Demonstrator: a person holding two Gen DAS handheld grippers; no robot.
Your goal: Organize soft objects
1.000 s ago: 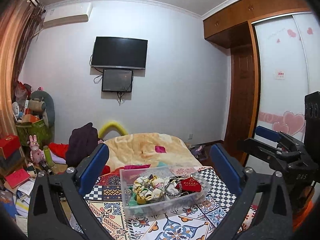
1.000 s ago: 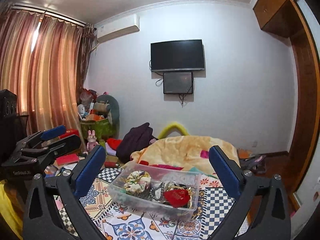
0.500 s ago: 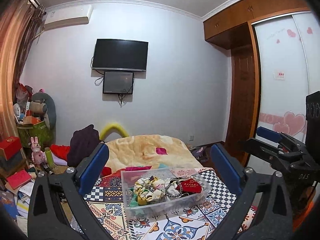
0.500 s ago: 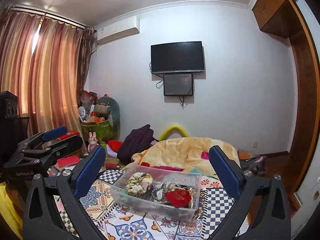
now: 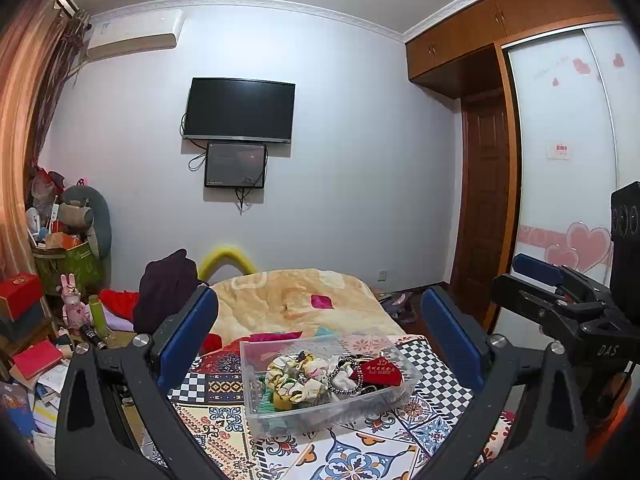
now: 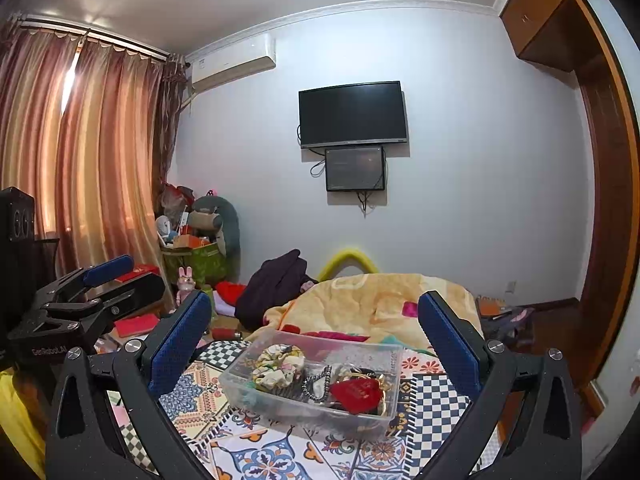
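Hovering above patterned patchwork cover (image 5: 360, 452), left gripper (image 5: 320, 332) and right gripper (image 6: 316, 332) both spread wide, empty; clear rectangular plastic box (image 6: 384, 412) of scrunchies (image 5: 296, 380) dead ahead, below both; long axis crosswise; neither clearly nearer.

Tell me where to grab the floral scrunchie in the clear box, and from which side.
Pinch the floral scrunchie on its puffy upper fold, coming straight down from above: the clear box walls block the sides, and it likely sits topmost, left of the beaded bracelet.
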